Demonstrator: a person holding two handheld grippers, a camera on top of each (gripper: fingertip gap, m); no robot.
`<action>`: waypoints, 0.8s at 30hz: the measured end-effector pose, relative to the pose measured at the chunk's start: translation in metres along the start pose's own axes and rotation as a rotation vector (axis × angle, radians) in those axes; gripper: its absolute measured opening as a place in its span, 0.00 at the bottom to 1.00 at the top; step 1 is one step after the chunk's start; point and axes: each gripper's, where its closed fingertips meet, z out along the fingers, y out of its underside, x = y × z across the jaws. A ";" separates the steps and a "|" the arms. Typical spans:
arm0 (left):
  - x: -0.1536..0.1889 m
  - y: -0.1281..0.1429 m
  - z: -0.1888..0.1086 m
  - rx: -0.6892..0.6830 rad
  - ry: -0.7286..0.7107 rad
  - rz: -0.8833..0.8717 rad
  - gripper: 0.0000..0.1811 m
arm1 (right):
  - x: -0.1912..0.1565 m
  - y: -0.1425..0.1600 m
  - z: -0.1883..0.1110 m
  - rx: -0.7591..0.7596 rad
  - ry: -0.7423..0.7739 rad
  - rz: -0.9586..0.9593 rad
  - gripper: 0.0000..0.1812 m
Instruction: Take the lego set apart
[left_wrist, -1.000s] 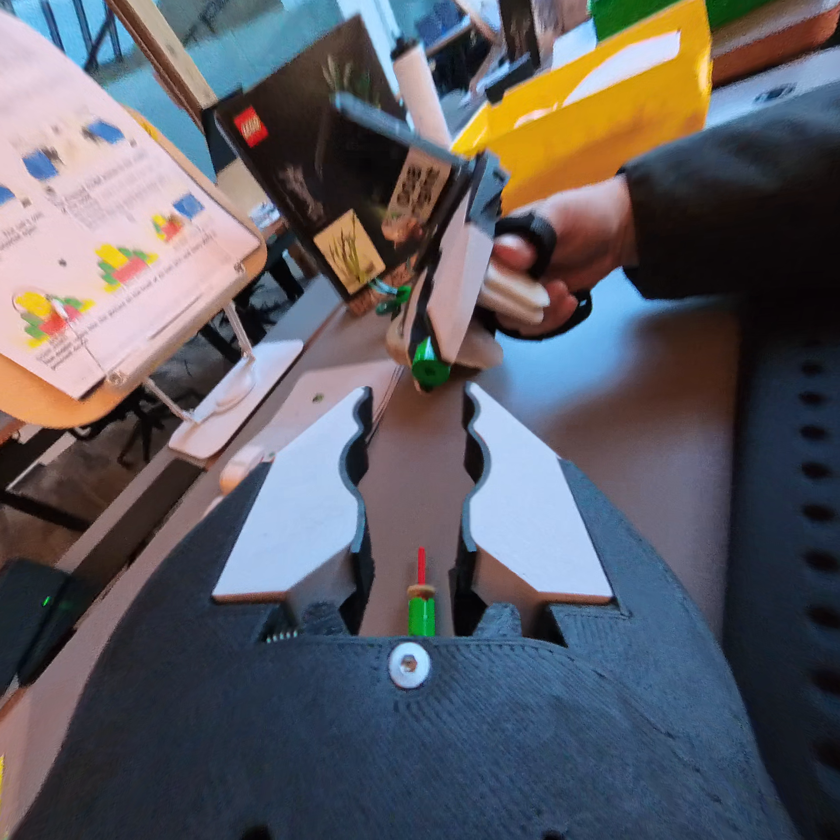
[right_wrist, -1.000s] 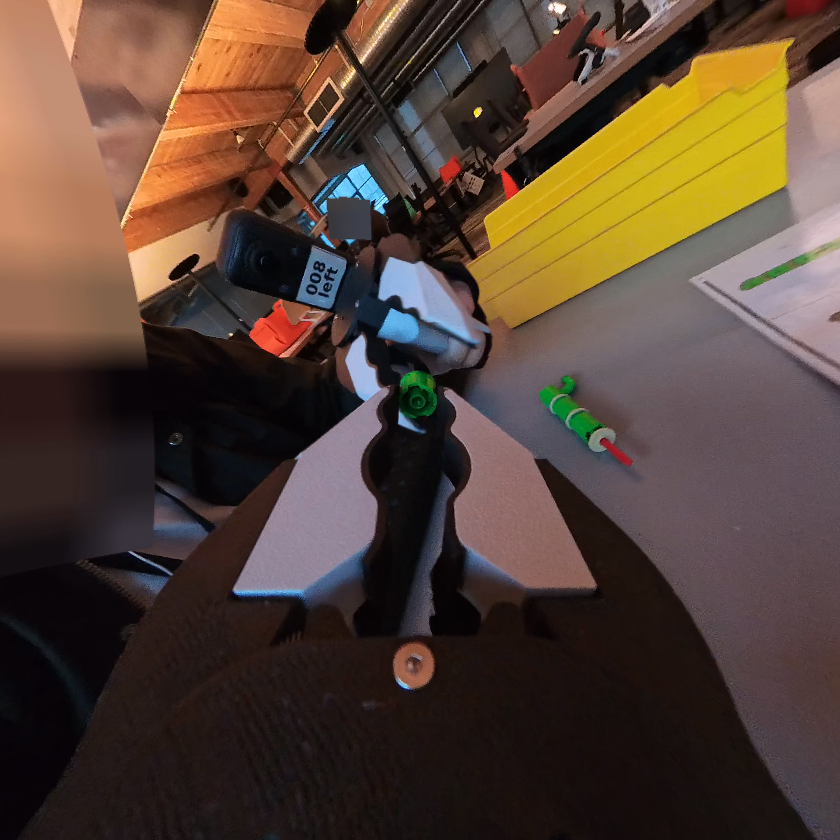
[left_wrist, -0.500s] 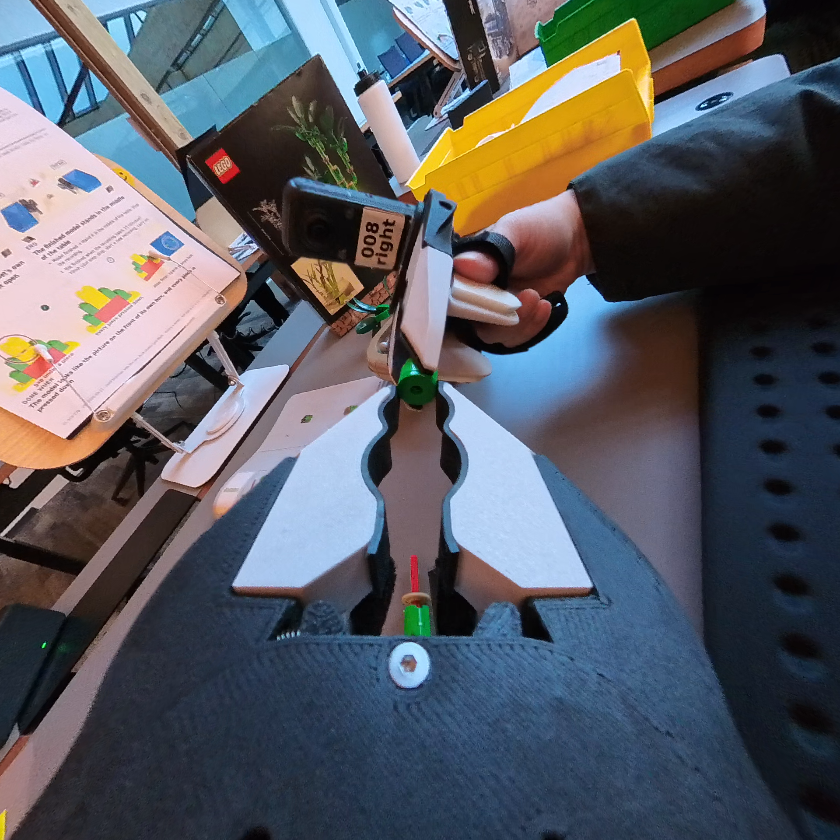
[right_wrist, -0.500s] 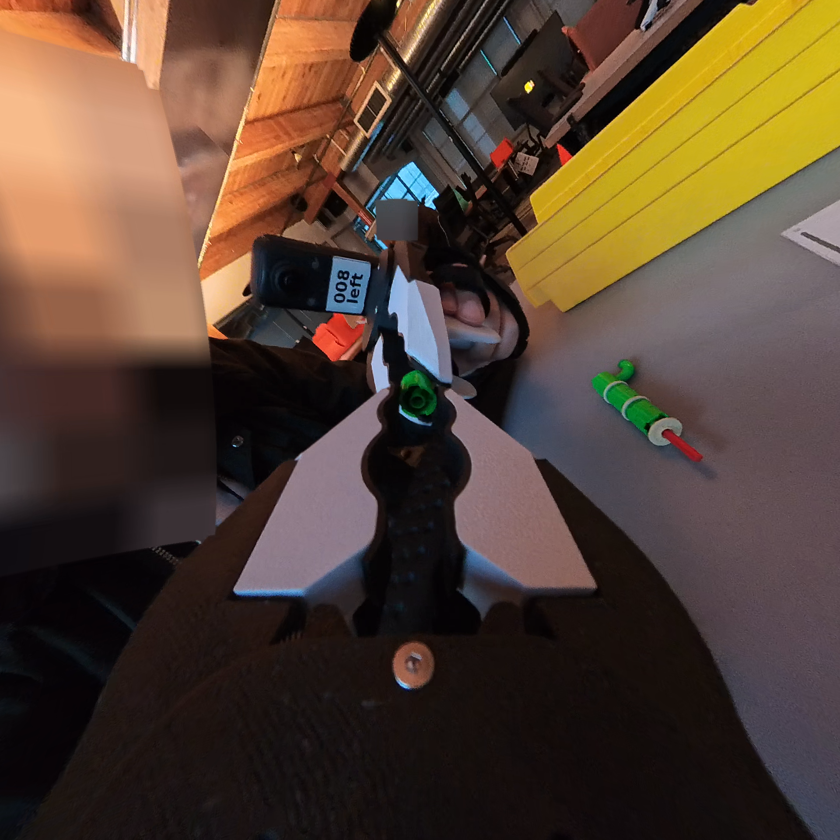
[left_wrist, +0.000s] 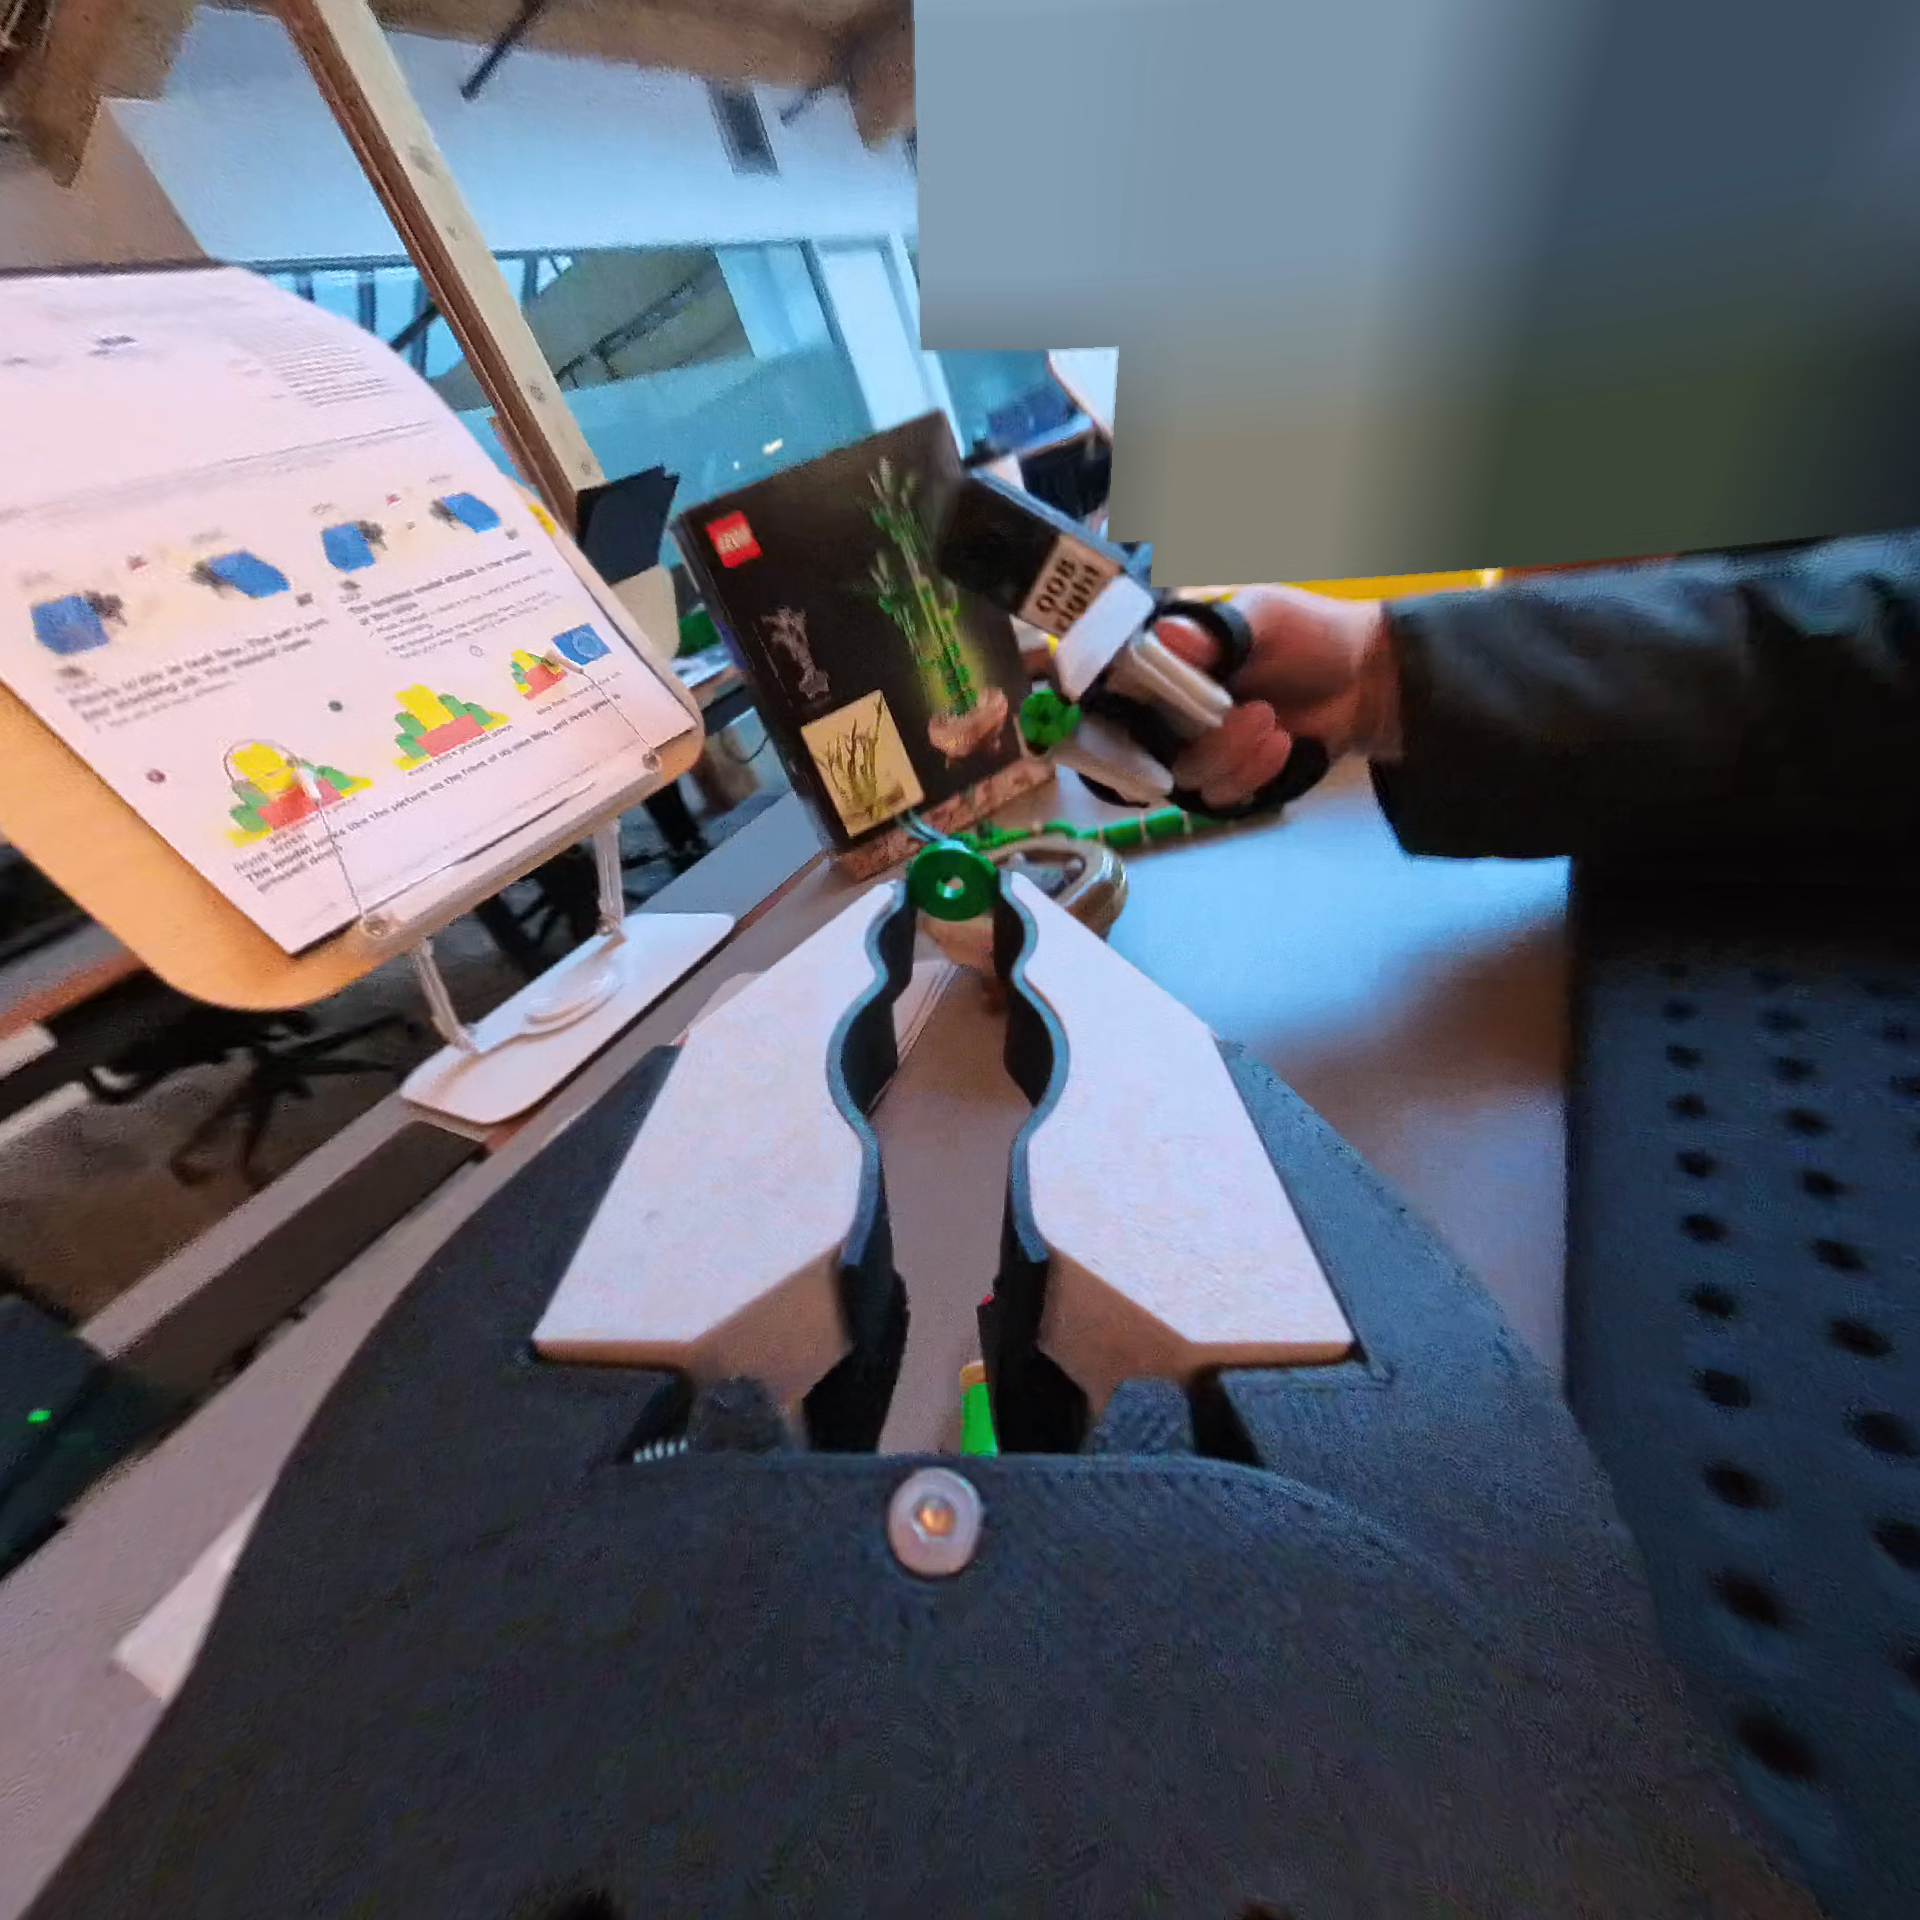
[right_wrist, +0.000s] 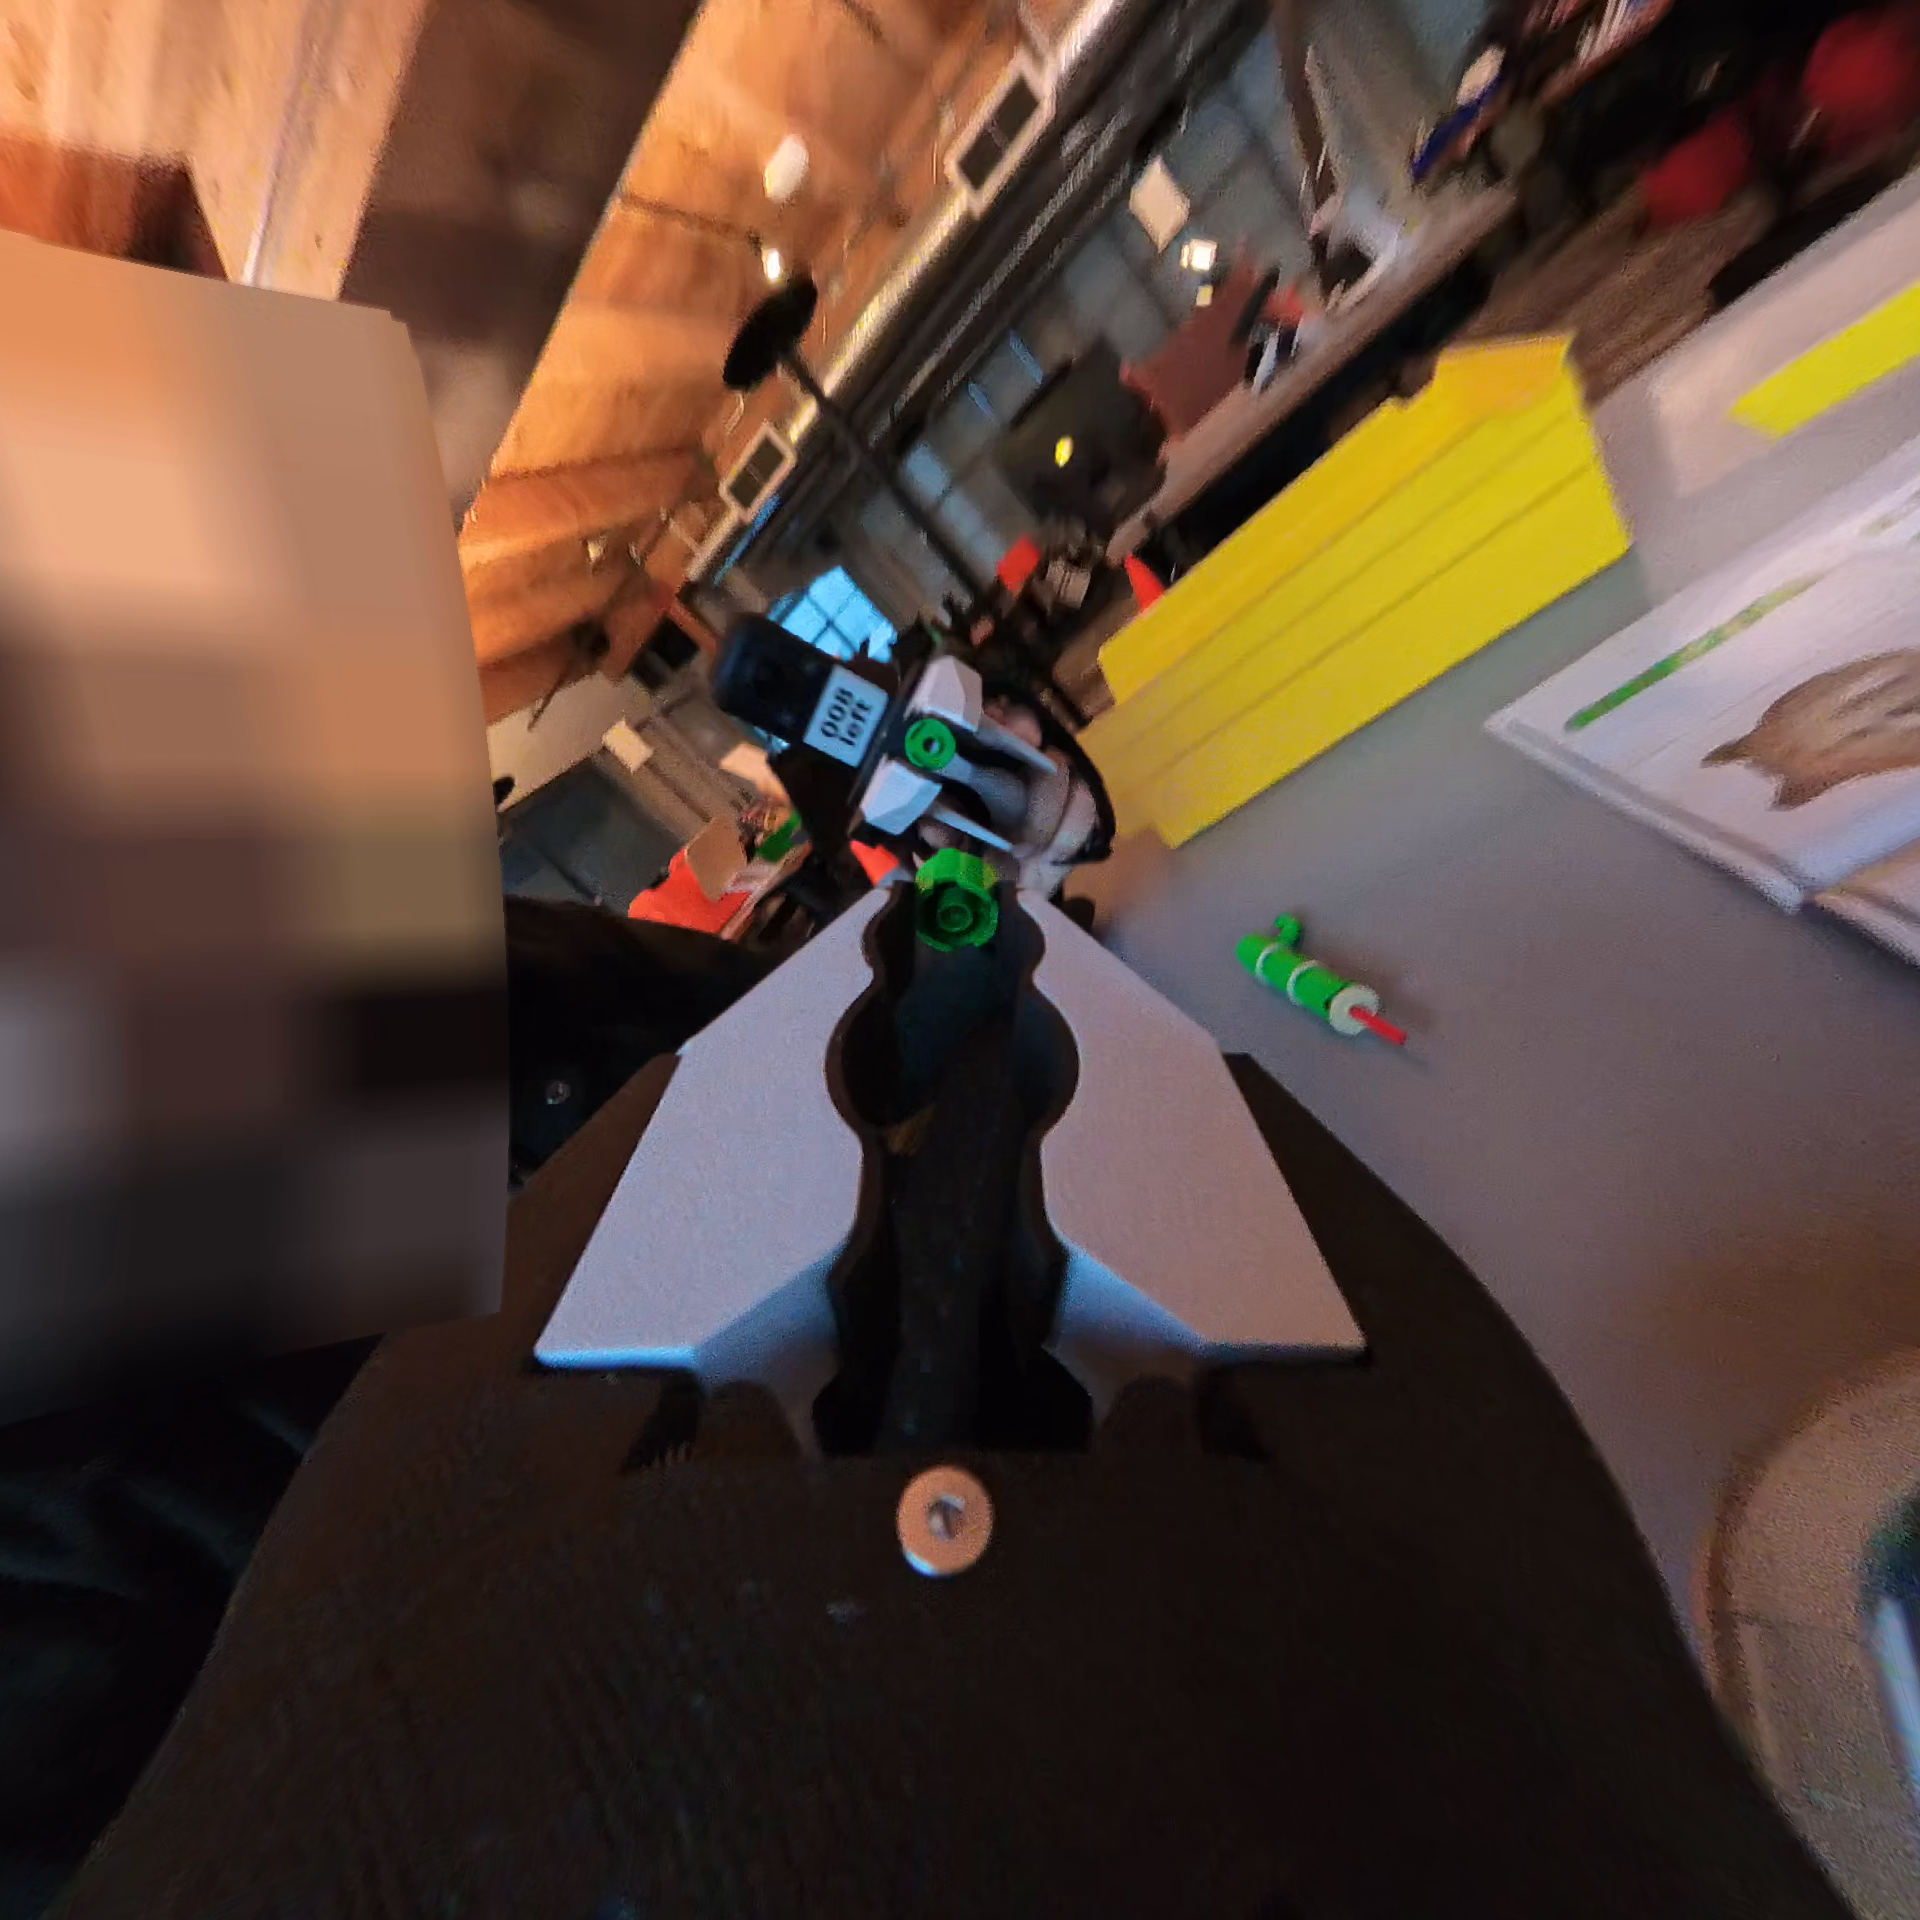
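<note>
My left gripper (left_wrist: 951, 914) is shut on a small round green lego piece (left_wrist: 950, 883), held above the table. My right gripper (right_wrist: 954, 935) is shut on another round green lego piece (right_wrist: 956, 906). The two grippers face each other a short way apart; the right gripper also shows farther off in the left wrist view (left_wrist: 1049, 719), and the left gripper in the right wrist view (right_wrist: 928, 746). A green stalk segment with a red axle (right_wrist: 1311, 985) lies on the grey table. More green stalk pieces (left_wrist: 1143, 828) lie by a tan base (left_wrist: 1086, 883).
The black lego box (left_wrist: 862, 634) stands at the table's far edge. A sheet on a stand (left_wrist: 291, 623) is at the left. A yellow bin (right_wrist: 1351, 603) and an open booklet (right_wrist: 1766, 748) sit on the table. A dark perforated chair back (left_wrist: 1745, 1247) is at the right. Across from one pair of fingers to the other is roughly 11 cm.
The grippers were together on one green stack. They have pulled apart, and each now holds a green piece. The right gripper has moved back and away.
</note>
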 end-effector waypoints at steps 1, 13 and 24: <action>-0.005 -0.001 -0.004 0.017 0.001 -0.026 0.07 | -0.002 -0.004 -0.004 0.017 -0.001 -0.026 0.08; -0.038 -0.013 -0.033 0.015 -0.300 0.312 0.08 | 0.026 0.016 0.016 -0.078 0.122 -0.070 0.08; -0.189 0.017 -0.178 -0.344 -0.989 -0.068 0.08 | 0.040 0.020 0.015 -0.086 0.177 -0.053 0.08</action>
